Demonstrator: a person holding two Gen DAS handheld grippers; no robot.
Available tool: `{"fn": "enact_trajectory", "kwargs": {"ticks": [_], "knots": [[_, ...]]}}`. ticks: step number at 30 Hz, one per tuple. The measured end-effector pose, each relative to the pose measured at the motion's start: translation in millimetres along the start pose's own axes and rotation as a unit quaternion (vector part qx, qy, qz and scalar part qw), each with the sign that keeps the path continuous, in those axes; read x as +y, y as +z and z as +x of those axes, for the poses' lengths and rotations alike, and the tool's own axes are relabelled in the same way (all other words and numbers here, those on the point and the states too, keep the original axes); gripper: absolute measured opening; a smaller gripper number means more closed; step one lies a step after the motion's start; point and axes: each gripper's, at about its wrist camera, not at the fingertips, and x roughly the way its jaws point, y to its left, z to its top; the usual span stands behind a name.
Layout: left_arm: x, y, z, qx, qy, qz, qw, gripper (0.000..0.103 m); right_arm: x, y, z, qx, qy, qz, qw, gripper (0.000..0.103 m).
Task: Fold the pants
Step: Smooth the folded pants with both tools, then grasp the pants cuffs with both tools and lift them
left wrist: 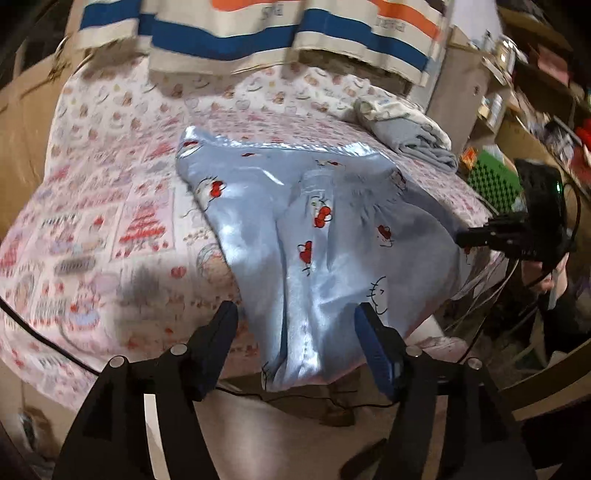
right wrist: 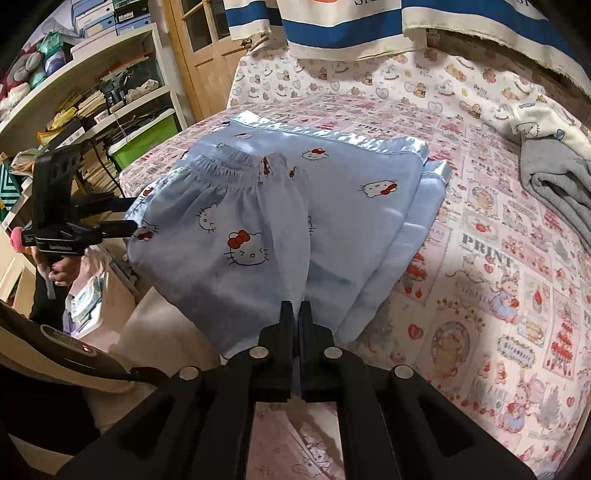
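Note:
Light blue cartoon-cat pants (left wrist: 325,236) lie folded over on the patterned bed, one end hanging past the near edge. They also show in the right wrist view (right wrist: 280,206), waistband toward the far left. My left gripper (left wrist: 299,321) is open, its fingers either side of the hanging end, just above it. It also shows in the right wrist view (right wrist: 131,218) at the pants' left edge. My right gripper (right wrist: 295,314) is shut on the near edge of the pants. It also shows in the left wrist view (left wrist: 461,238) at the pants' right edge.
A pink patterned sheet (right wrist: 498,266) covers the bed. A folded grey and white garment (right wrist: 554,173) lies at the far right; it shows in the left wrist view (left wrist: 410,129) too. Striped fabric (right wrist: 351,33) hangs at the back. Shelves (right wrist: 85,96) stand beside the bed.

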Motion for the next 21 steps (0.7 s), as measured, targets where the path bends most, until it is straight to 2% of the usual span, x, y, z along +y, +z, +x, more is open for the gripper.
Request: {"fn": "enact_trajectory", "kwargs": {"ticks": [3,5,7,8,10,11,13,16,17,19,21], "knots": [[-3.9,-3.1,-12.3,-0.025,0.012,0.009,0.9996,0.064,-4.5,-3.0,-13.9,-0.022,-0.004,0.012,1.000,0.001],[-11.3,-6.0,-20.3,-0.038,0.032,0.036,0.9981,0.064,-5.0,-7.0,-23.8,-0.034,-0.017,0.016,0.999,0.012],[-22.1,-8.3,-26.8,-0.060,0.054,0.071,0.9942,0.062,1.0,-9.3,-30.4,-0.045,-0.032,-0.002,0.998,0.018],[-27.0,-8.4,-30.2,-0.078,0.069,0.084,0.9910,0.053,8.8,-10.6,-32.8,-0.046,-0.036,-0.022,0.998,0.018],[-35.7,-8.6,-33.3,-0.111,0.097,0.103,0.9837,0.041,24.1,-11.7,-33.3,-0.043,-0.029,-0.056,0.997,0.018],[-39.5,-9.4,-32.8,-0.120,0.104,0.111,0.9811,0.040,30.6,-11.9,-32.9,-0.046,-0.026,-0.067,0.996,0.018],[-45.5,-11.7,-27.8,-0.132,0.114,0.096,0.9801,0.039,45.7,-13.4,-30.4,-0.062,-0.016,-0.070,0.995,0.018],[-50.8,-24.1,-24.3,-0.168,0.119,0.046,0.9775,0.039,52.4,-21.4,-25.9,-0.090,-0.010,-0.007,0.996,0.018],[-54.6,-31.2,-23.7,-0.183,0.131,0.031,0.9739,0.039,53.3,-26.0,-26.2,-0.104,-0.017,0.012,0.994,0.018],[-64.5,-44.5,-25.2,-0.214,0.164,0.035,0.9623,0.039,57.0,-42.2,-29.0,-0.145,-0.041,0.048,0.987,0.020],[-76.0,-59.0,-24.2,-0.252,0.213,0.053,0.9425,0.041,62.3,-57.6,-29.8,-0.165,-0.057,0.065,0.983,0.029]]}}
